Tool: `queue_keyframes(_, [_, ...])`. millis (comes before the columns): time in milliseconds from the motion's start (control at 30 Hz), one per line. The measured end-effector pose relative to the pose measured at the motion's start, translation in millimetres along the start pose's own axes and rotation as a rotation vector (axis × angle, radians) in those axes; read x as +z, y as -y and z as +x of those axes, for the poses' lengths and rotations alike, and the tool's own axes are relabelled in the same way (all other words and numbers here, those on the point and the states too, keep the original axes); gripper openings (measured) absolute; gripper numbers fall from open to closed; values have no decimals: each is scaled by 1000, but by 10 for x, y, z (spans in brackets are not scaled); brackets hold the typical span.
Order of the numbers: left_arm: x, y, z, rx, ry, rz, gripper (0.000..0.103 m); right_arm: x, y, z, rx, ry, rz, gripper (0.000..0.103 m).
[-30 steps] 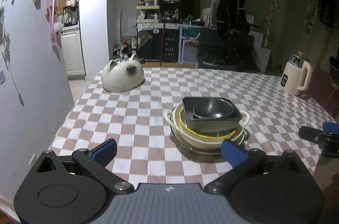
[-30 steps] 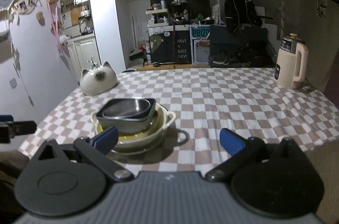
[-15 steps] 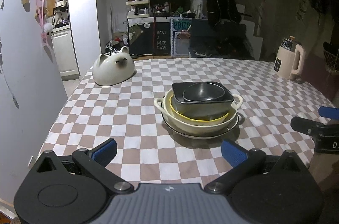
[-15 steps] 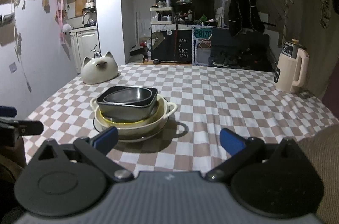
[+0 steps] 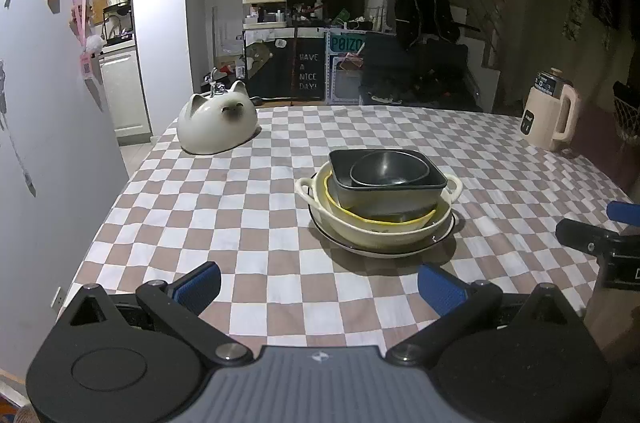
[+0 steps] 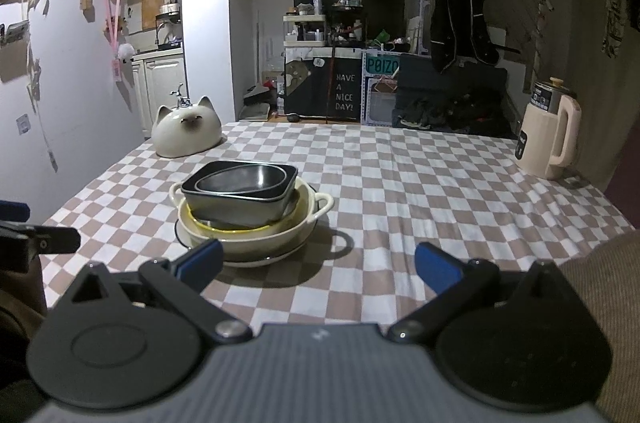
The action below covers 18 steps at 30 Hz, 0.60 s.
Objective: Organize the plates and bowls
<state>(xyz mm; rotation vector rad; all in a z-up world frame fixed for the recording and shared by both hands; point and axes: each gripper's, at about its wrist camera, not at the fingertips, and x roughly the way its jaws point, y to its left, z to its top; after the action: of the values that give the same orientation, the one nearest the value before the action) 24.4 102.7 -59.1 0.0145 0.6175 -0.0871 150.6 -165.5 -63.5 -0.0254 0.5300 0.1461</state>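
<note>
Checked cloth covers the worktop (image 5: 240, 207); the nested bowl stack (image 5: 380, 199) sits ahead-right of the released left gripper (image 5: 318, 283), ahead-left of the released right gripper (image 6: 318, 263), roughly equidistant.

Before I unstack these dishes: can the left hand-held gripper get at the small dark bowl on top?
Probably yes. The left hand-held gripper is open and empty, the small dark bowl sits uncovered on top, and only bare checkered tablecloth lies between.

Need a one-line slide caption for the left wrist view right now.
Open left tongs hover empty before nested bowls on a plate, checkered tablecloth.
</note>
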Motion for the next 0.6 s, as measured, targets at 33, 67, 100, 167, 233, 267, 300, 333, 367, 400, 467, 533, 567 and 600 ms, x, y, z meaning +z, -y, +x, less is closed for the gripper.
queue_keyframes(33, [-4, 4, 1, 0, -1, 0, 103, 0, 1, 3, 0, 0, 0, 103])
queue_keyframes(67, [-5, 6, 3, -1, -1, -1, 103, -3, -1, 2, -1, 0, 0, 103])
queue_keyframes(100, [-5, 7, 3, -1, -1, -2, 103, -3, -1, 2, -2, -1, 0, 103])
queue_keyframes(167, [-9, 2, 5, -1, -3, -8, 103, -6, 2, 9, -4, -3, 3, 103])
queue_keyframes(233, [-10, -2, 7, -2, -4, -12, 103, -8, 3, 13, -4, -5, 3, 103])
queue_keyframes(267, [-10, -1, 7, -3, -3, -12, 103, -8, 3, 13, -4, -5, 3, 103])
queue_keyframes(300, [-9, -2, 7, -3, -3, -11, 103, -7, 2, 15, -4, -5, 2, 103])
queue_keyframes(333, [-10, -2, 7, -3, -3, -10, 103, -8, 2, 15, -3, -5, 1, 103])
queue_keyframes(367, [-10, -2, 7, -2, -4, -11, 103, -11, 1, 18, -2, -6, 0, 103])
queue_keyframes(400, [-11, -2, 6, -3, -4, -11, 103, -10, 2, 20, -2, -6, 0, 103])
queue_keyframes(467, [-10, -1, 6, -2, -4, -12, 103, -12, -2, 18, -3, -6, 0, 103])
queue_keyframes(533, [-10, 2, 5, -3, -4, -12, 103, -12, -2, 18, -3, -6, 0, 103])
queue_keyframes(567, [-9, -1, 6, -3, -3, -11, 103, -12, -2, 18, -3, -6, 0, 103])
queue_keyframes(600, [-10, 1, 6, -4, -3, -11, 103, -12, -3, 17, -3, -6, 0, 103])
